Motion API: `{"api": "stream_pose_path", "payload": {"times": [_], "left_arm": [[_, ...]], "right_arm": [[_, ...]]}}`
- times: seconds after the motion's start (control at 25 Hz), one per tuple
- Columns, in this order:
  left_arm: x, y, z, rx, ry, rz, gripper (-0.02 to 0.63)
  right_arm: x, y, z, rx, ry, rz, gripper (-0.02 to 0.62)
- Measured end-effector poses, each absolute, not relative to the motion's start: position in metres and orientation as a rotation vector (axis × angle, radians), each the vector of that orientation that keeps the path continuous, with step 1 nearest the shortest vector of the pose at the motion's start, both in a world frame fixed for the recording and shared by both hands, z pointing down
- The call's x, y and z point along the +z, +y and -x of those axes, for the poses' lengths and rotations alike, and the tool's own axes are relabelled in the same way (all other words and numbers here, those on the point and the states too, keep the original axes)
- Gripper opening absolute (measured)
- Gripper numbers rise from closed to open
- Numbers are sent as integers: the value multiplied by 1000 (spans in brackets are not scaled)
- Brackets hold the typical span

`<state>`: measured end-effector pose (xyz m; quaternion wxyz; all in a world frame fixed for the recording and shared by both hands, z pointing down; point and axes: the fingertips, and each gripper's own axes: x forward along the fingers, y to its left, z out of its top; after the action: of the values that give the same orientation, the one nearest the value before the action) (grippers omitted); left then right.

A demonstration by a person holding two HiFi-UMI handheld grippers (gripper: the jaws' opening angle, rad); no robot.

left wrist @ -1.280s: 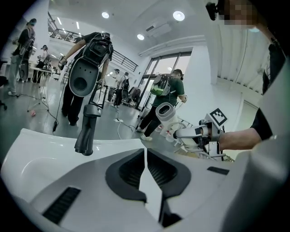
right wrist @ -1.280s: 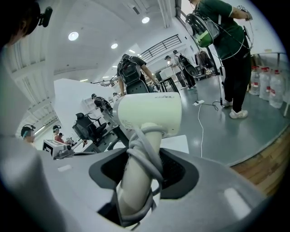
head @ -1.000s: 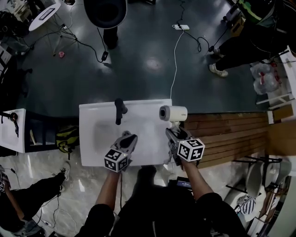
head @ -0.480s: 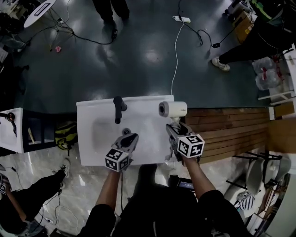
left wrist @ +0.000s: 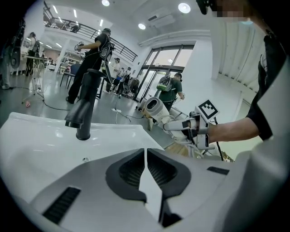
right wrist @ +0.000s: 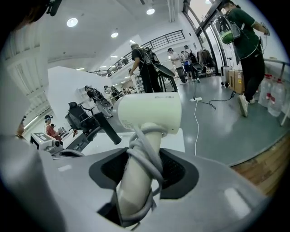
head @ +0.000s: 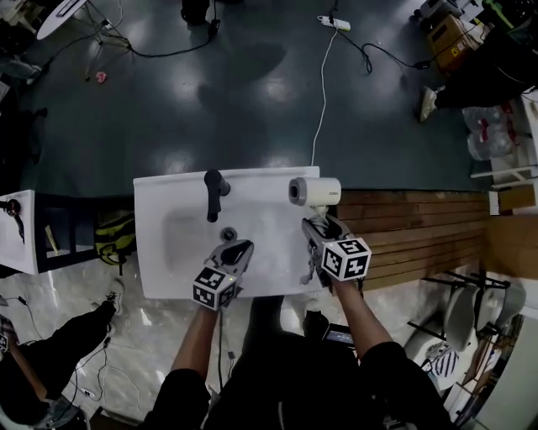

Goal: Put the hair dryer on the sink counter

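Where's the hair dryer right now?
Head view: the hair dryer is held by its handle in the right gripper, at the white sink's far right corner, right of the black faucet.

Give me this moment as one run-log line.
right gripper: shut on hair dryer handle | left gripper: shut, empty | hair dryer: at sink counter far-right corner | release: not yet

dark glossy floor point(head: 252, 101) crossed by white cable point(head: 323, 92) | wooden slats point(head: 420, 227) laid at right | ceiling point(left wrist: 136, 11) lit by round lamps point(left wrist: 184, 7)

Glossy white sink counter point(head: 168, 269), matt black tap point(head: 214, 193), smooth cream plastic hair dryer point(head: 318, 191), wooden planks point(head: 420, 231)
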<state>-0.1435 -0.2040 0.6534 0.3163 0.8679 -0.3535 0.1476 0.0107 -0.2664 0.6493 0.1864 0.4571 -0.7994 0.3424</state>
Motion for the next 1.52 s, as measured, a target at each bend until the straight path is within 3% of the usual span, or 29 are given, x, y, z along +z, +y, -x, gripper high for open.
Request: {"api": "stream_pose_path", "payload": {"times": [1.52], "left_arm": [[709, -202, 157, 411, -886, -2229, 25]], "right_arm": [[723, -290, -3, 978, -2153, -1272, 201]]}}
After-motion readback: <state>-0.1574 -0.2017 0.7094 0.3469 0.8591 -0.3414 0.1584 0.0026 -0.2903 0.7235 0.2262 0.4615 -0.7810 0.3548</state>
